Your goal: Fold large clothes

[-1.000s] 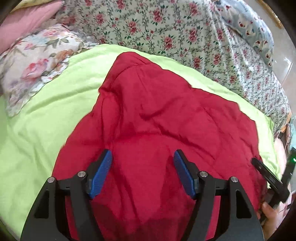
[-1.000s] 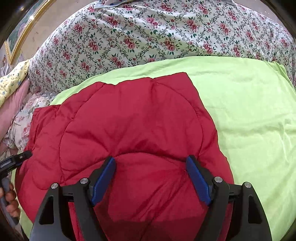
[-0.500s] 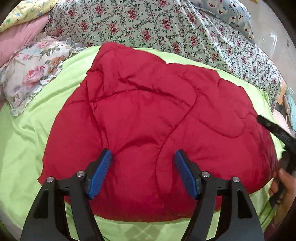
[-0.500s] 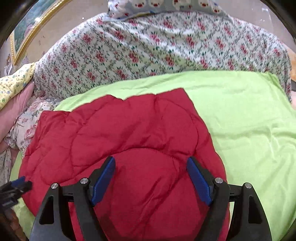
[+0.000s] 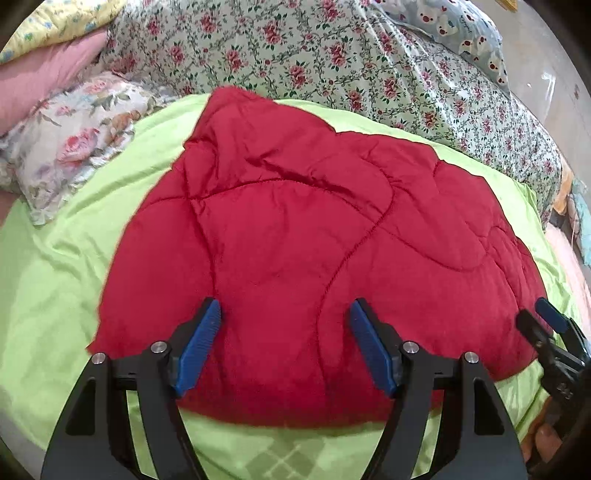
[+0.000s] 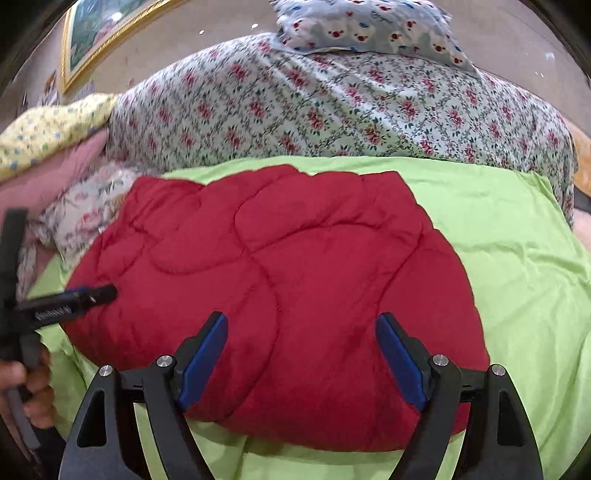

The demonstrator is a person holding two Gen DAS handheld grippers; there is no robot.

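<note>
1. Far left: a pink cushion (image 5: 44,77) and a yellow flowered cloth (image 5: 55,22) lay at the edge of the left wrist view, with a rose-print pillow (image 5: 74,147) just below them, resting on the lime-green sheet (image 5: 55,288).
2. Left gripper (image 5: 284,343): blue-padded fingers (image 5: 197,345) stood spread apart, released, with nothing between them. They hung over the near edge of the red quilted garment (image 5: 314,240); contact with the fabric could not be judged.
3. Task item: the red quilted garment lay in a rounded, bundled heap on the lime-green sheet, roughly mid-bed. Curved stitch lines crossed its top. Its far corner reached up close to the floral bedspread (image 5: 332,66). Green sheet showed on all sides of it.
4. Right gripper (image 6: 301,358): fingers (image 6: 399,360) likewise spread wide, released, gripping nothing, positioned over the garment's near side. In the left wrist view the same tool appeared at the garment's right edge.
5. In the right wrist view, the left gripper's finger lay against the garment's left edge, and the person's hand (image 6: 26,384) gripped its handle.
6. Rear, right wrist view: the floral bedspread mounded behind the sheet, a blue printed pillow (image 6: 369,29) on top of it, and a gold-framed picture (image 6: 99,33) on the wall at upper left.
</note>
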